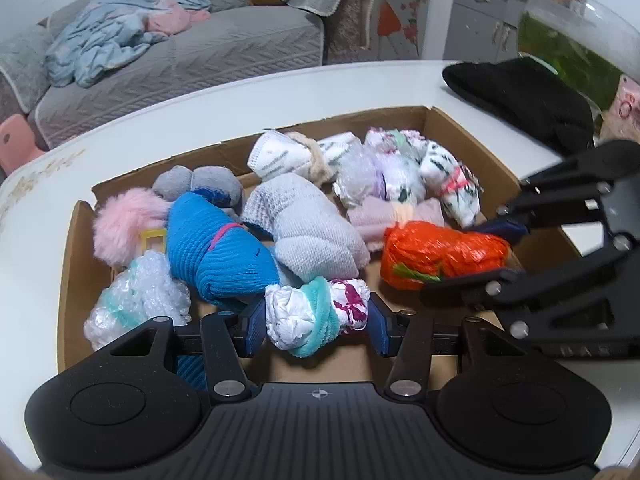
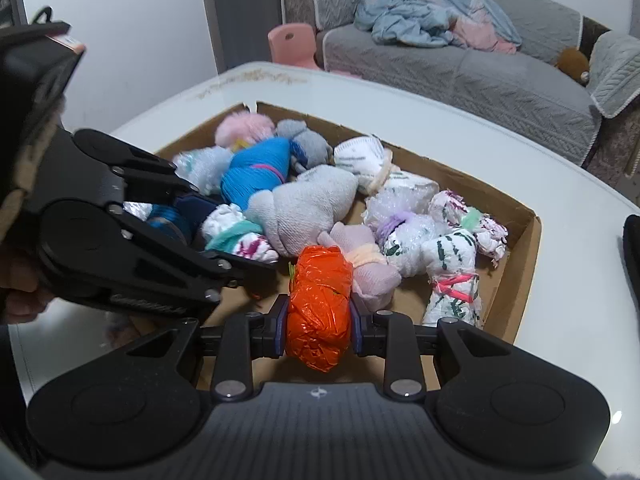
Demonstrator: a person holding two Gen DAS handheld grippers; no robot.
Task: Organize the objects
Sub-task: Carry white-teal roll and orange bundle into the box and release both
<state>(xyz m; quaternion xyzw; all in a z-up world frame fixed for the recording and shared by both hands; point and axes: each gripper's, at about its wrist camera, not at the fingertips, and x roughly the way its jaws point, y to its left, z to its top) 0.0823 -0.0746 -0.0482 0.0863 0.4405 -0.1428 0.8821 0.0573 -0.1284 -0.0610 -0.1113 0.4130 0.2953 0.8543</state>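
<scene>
1. A shallow cardboard box sits on the white counter, packed with small bundles of cloth and plastic.
2. The left gripper hangs over the box's near edge, its fingers closed part way onto a white crumpled bundle banded in teal; the pads press both its ends.
3. The right gripper comes in from the right side of the box, and its fingers are pinched onto an orange plastic bundle, touching it on both sides.
4. In the left wrist view the orange bundle lies low at the front right of the box, just beside a pale pink roll.
5. A bright blue knit roll with a pink band lies at the left middle, touching a grey sock bundle.
6. Behind the blue roll are a fluffy pink pompom and a grey and blue bundle; a wad of bubble wrap fills the near left corner.
7. Along the far side sit several white printed bundles.
8. A black cloth rests on the counter beyond the box's right corner.
9. A grey sofa with a heap of blue fabric stands behind the counter.
</scene>
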